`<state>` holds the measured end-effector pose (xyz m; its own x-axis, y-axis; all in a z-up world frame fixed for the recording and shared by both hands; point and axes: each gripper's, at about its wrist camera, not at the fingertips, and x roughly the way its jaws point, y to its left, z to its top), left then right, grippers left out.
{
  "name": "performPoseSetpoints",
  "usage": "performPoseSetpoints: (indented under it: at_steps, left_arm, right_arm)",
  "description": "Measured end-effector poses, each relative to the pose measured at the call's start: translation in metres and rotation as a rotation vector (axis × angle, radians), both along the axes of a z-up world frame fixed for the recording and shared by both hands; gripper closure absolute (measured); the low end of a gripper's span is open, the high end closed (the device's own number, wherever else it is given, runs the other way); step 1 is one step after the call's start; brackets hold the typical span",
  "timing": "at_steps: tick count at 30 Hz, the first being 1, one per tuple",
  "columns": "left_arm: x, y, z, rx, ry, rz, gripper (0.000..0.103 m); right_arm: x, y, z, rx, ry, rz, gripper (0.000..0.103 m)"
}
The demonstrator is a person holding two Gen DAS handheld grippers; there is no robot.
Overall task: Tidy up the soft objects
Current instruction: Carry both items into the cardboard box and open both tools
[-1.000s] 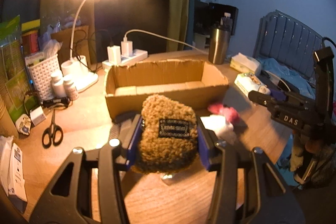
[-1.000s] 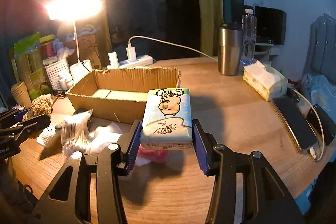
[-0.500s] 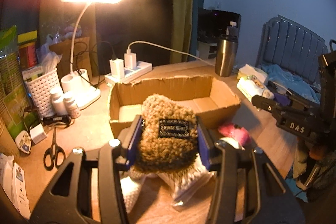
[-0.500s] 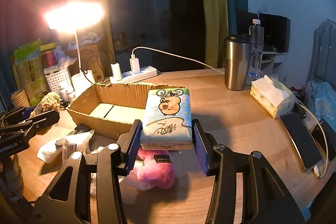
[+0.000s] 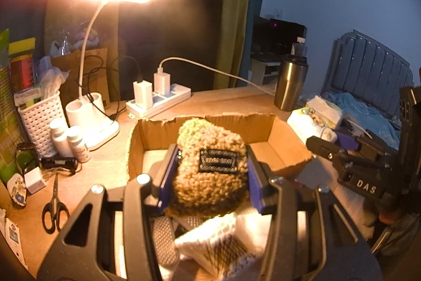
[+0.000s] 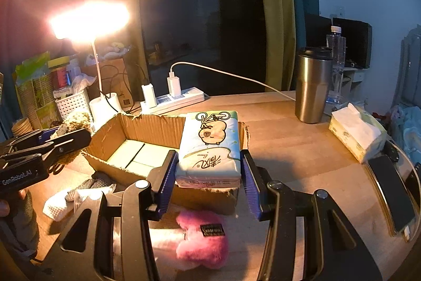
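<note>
My left gripper is shut on a brown curly plush item with a black label, held above the near wall of the open cardboard box. My right gripper is shut on a soft tissue pack with a cartoon animal print, held over the box's near right corner. A pink fluffy item lies on the table below the right gripper. White mesh-patterned soft packs lie under the left gripper. The left gripper also shows in the right wrist view.
A lit desk lamp, a power strip with chargers, a white basket, pill bottles and scissors stand left of the box. A steel tumbler, a tissue box and a phone are on the right.
Both grippers have moved forward and up toward the box with their items held. The left one now hangs over the box's near wall, the right one over its near right corner.
</note>
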<state>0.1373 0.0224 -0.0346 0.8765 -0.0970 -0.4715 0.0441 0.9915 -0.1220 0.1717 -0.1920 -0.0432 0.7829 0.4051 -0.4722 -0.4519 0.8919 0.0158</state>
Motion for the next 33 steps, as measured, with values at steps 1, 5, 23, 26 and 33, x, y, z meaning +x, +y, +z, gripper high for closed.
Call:
performPoseSetpoints:
  at_steps: [1,5,23,26,33]
  left_arm:
    - [0.003,0.000,0.000,-0.004,0.003,0.001,0.055]
    - [0.018,0.001,-0.004,-0.024,0.026,0.005,0.055]
    - [0.069,-0.002,-0.028,-0.050,0.150,-0.003,0.049]
    - [0.073,-0.004,-0.032,-0.043,0.173,-0.005,0.038]
    - [0.060,0.001,-0.025,-0.033,0.145,0.030,0.018]
  right_arm:
    - [0.002,0.002,0.000,0.000,0.002,0.003,0.053]
    - [0.009,0.008,-0.001,-0.001,0.011,0.019,0.053]
    - [0.042,0.030,-0.019,-0.034,0.097,0.048,0.053]
    - [0.045,0.032,-0.024,-0.042,0.124,0.056,0.050]
    - [0.034,0.024,-0.017,-0.029,0.097,0.034,0.037]
